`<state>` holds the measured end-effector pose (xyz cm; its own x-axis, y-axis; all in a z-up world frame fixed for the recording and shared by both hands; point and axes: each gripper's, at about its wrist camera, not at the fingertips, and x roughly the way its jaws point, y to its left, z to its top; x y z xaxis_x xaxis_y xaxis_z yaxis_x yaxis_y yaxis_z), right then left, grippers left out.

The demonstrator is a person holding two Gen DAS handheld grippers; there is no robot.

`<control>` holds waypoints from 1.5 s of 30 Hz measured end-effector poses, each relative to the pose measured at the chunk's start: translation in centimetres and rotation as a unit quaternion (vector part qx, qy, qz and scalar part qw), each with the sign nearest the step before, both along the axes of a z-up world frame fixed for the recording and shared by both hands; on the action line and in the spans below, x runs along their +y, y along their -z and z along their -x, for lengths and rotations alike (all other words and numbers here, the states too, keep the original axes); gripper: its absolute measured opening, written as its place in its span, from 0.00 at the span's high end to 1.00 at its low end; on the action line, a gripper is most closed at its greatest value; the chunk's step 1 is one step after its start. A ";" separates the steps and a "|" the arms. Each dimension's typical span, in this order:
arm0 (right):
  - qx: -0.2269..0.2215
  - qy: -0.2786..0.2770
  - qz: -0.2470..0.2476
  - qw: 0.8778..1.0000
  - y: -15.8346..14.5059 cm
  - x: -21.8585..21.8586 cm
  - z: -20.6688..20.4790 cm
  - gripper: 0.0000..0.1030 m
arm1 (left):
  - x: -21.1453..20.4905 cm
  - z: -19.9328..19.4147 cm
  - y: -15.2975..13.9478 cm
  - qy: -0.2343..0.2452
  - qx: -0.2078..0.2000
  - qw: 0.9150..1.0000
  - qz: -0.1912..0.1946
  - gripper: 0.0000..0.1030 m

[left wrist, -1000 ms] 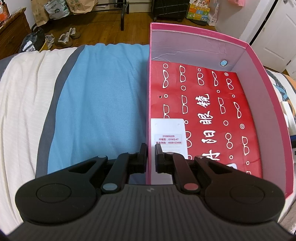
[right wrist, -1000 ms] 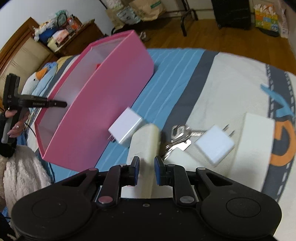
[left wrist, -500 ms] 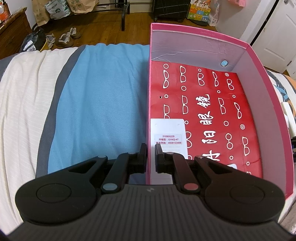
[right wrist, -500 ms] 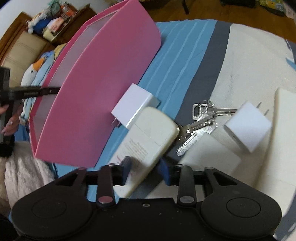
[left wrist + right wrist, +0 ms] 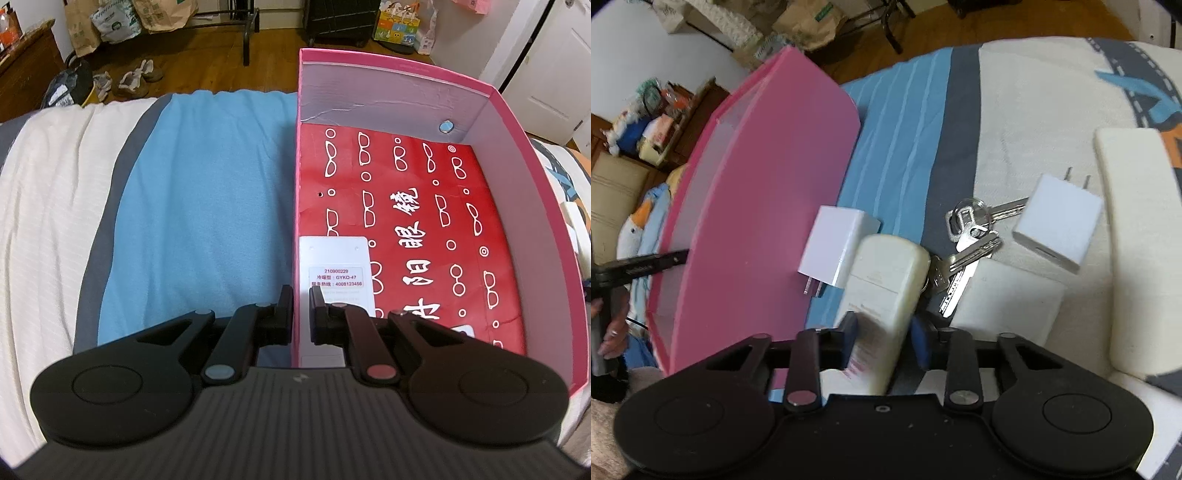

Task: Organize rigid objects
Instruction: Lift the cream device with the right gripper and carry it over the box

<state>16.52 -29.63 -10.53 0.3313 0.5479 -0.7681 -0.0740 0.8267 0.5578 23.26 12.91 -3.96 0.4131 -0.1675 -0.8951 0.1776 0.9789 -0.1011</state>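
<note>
Right gripper [image 5: 882, 343]: jaws closing around the near end of the cream remote [image 5: 886, 280], which lies between the blue pads; half a second ago they stood wider around it, and a second ago they were narrow with the remote ahead of them.
Left gripper [image 5: 301, 314]: clamped on the near wall of the pink box [image 5: 546, 206], one finger outside and one inside; same grip in both earlier frames.
Cream remote: on the bedspread [image 5: 1015, 122], far end touching the white charger [image 5: 836, 247] and the bunch of keys [image 5: 967, 240]; it now runs straighter up from the jaws than a second ago.
White charger: just beside the box's outer side, prongs toward the camera.
Bunch of keys: between the remote and a second white charger [image 5: 1058, 221], partly over a flat white block [image 5: 1008, 302].
Second white charger: prongs pointing away, near a long cream case [image 5: 1141, 251] at the right edge.
Pink box: on the blue stripe of the bedspread, unmoved, with a red sheet printed with glasses [image 5: 406, 229] on its floor.
Person's hand [image 5: 609, 328]: at the far left, gripping the left gripper's handle.
</note>
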 end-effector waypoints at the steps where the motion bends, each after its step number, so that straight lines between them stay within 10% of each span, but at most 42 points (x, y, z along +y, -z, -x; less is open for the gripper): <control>1: -0.003 0.003 -0.011 1.000 -0.3 -0.3 0.1 0.76 | 0.0 0.0 0.0 0.000 0.000 1.000 -0.001 0.93; 20: -0.108 -0.010 0.113 0.988 -3.7 4.6 3.4 0.80 | 0.2 0.1 -0.2 -0.004 -0.002 1.000 0.008 0.94; 27: -0.175 0.024 0.016 0.984 -8.7 4.9 7.3 0.80 | 1.0 0.0 -0.1 -0.013 0.014 0.999 0.027 0.93; 39: -0.260 -0.151 0.016 0.954 -13.3 16.5 3.3 0.80 | 1.5 0.2 -0.3 -0.018 0.011 0.999 0.042 0.93; 45: -0.243 -0.227 0.168 0.928 -10.0 23.3 -1.1 0.80 | 1.9 0.1 -0.2 -0.026 0.015 0.998 0.057 0.93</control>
